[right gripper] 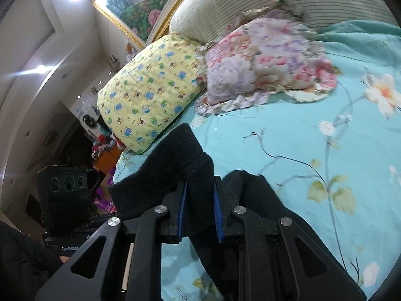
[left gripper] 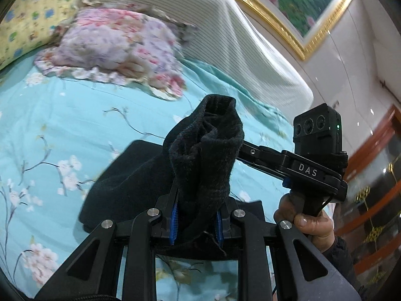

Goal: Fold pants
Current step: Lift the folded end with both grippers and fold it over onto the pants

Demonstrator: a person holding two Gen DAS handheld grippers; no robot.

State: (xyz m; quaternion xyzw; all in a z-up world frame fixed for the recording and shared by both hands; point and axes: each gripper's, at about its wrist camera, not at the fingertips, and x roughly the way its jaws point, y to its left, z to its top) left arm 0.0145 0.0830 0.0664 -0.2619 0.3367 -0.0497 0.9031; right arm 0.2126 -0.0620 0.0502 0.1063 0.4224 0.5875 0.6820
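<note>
1. The black pants (left gripper: 200,155) are lifted above the bed (left gripper: 62,130); the gripped cuff points to 12 o'clock, and the long axis hangs down toward 7 o'clock.
2. The left gripper (left gripper: 196,222) is clamped on the pants, and the right gripper (right gripper: 200,219) is clamped on them too.
3. Only the left wrist view shows the person's right hand (left gripper: 308,222), at 4 o'clock.
4. The bed has a turquoise flowered sheet; a yellow pillow (right gripper: 150,95) lies at 10 o'clock and a framed painting (right gripper: 135,2) hangs above.
</note>
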